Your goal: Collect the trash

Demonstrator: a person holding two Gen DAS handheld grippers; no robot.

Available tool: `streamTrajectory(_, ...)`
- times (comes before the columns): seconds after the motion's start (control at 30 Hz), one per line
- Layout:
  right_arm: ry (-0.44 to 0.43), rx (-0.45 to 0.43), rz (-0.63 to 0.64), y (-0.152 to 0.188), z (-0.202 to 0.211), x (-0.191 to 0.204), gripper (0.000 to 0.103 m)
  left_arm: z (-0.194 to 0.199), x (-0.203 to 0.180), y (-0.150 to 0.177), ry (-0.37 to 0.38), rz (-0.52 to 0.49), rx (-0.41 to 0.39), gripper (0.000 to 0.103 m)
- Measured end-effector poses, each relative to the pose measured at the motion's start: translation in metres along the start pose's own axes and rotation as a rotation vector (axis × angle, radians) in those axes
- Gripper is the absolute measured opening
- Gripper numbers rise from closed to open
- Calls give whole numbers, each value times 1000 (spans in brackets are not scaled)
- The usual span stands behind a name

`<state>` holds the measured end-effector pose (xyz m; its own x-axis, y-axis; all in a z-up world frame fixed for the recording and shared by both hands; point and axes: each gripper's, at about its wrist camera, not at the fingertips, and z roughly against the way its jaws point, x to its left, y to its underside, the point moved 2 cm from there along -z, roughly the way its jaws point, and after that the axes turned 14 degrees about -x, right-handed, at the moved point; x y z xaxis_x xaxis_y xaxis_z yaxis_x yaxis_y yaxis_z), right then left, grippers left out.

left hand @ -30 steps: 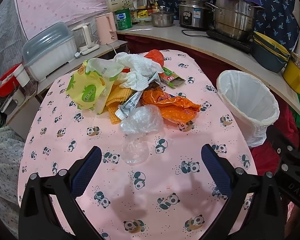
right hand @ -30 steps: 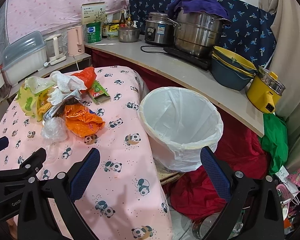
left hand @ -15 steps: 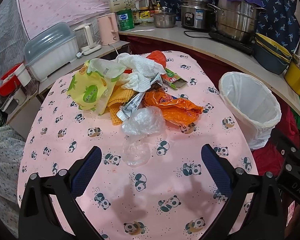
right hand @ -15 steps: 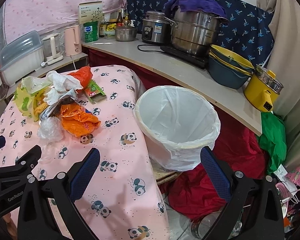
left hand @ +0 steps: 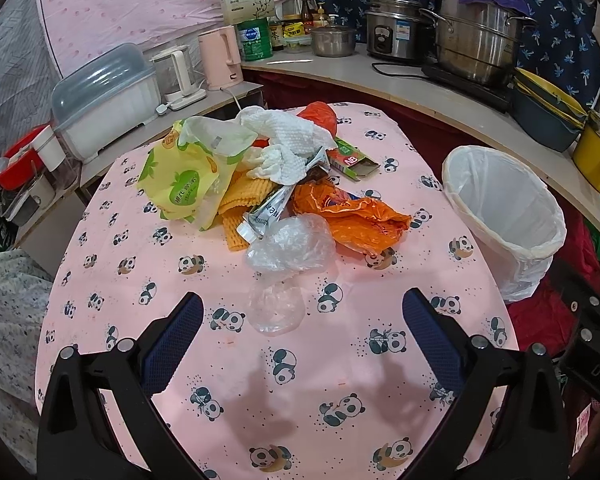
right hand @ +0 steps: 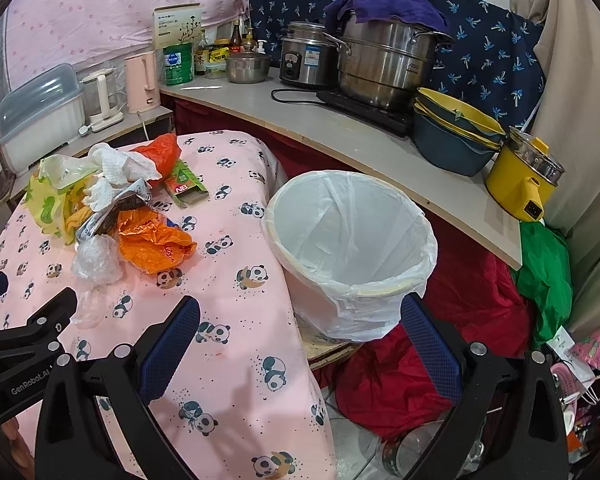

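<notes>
Between the spread fingers of the left gripper (left hand: 300, 336) lies clear plastic film (left hand: 275, 308); lower squarely, then pinch. Right gripper (right hand: 300, 340) hangs spread beside the lined bin (right hand: 352, 252).

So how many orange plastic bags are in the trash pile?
2. One crumpled orange bag lies at the pile's near right side, by the clear plastic. Another orange bag pokes up at the far end behind the white paper. More may be buried.
</notes>
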<state>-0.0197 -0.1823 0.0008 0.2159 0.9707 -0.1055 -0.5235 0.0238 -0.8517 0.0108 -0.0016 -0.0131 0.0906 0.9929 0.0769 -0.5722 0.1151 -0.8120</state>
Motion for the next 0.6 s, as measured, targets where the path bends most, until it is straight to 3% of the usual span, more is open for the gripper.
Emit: streamTrajectory(0.6, 0, -1, -2, 0, 1, -2, 96, -1, 1, -1, -4, 0, -5, 95)
